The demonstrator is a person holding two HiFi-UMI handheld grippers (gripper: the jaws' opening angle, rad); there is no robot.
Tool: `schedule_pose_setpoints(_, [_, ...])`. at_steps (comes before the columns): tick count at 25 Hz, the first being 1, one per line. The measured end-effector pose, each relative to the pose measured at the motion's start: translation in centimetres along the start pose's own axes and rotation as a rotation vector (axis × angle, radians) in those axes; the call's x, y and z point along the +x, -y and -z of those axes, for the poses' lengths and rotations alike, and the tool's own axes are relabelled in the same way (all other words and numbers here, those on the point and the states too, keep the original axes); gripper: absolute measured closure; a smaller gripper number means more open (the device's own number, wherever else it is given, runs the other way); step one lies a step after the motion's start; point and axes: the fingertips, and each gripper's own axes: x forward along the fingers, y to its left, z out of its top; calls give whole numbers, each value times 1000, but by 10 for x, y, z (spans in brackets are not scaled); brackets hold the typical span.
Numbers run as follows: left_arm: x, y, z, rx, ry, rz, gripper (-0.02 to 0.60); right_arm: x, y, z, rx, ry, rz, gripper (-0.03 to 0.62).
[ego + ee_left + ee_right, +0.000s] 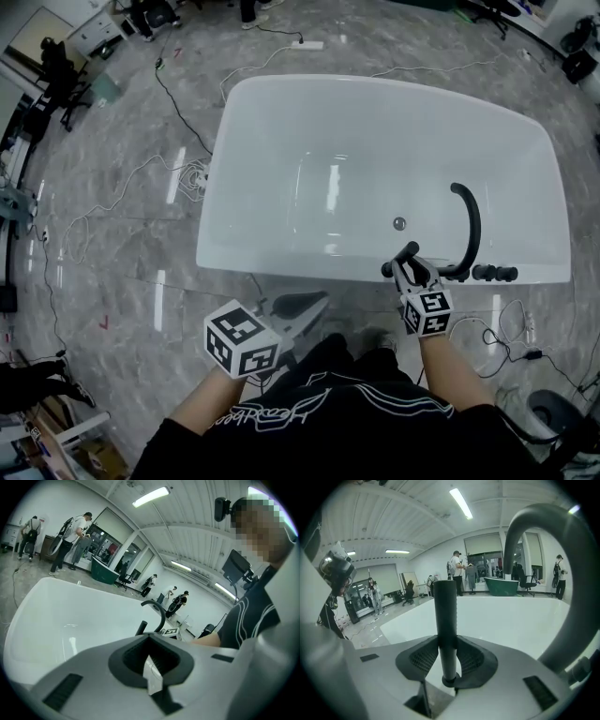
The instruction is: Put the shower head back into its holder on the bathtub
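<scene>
A white bathtub point(281, 265) fills the middle of the head view. A black arched spout point(472, 220) and black knobs point(494, 273) stand on its near rim at the right. My right gripper point(410, 272) sits just above that rim, left of the spout, shut on the black stick-shaped shower head point(405, 253). In the right gripper view the shower head point(446, 625) stands upright between the pads of the right gripper point(449, 667), with the spout point(562, 573) close at the right. My left gripper point(300, 309) hangs in front of the tub, shut and empty, as its own view of the left gripper point(150, 660) confirms.
Cables point(178, 178) and a power strip point(307, 44) lie on the marble floor left of and behind the tub. More cable point(511, 337) lies at the right near my feet. Several people point(70, 536) stand far off in the room.
</scene>
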Motion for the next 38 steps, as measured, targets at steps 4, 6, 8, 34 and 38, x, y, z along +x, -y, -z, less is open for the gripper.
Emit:
schedule_pose_setpoints(4, [2, -4, 1, -10, -5, -3, 577, 0, -1, 22, -15, -56, 9, 472])
schedule_pose_setpoints(6, [3, -7, 1, -20, 0, -7, 577, 1, -2, 25, -24, -62, 4, 471])
schedule_pose_setpoints(8, [4, -9, 2, -35, 5, -10, 577, 3, -4, 24, -39, -67, -5, 471])
schedule_pose_setpoints(34, [22, 142, -3, 68, 135, -44, 577, -190, -79, -78, -133, 75, -509, 497])
schedule_pose_setpoints(38, [33, 202, -7, 146, 162, -1, 577, -274, -95, -115, -122, 185, -647, 542])
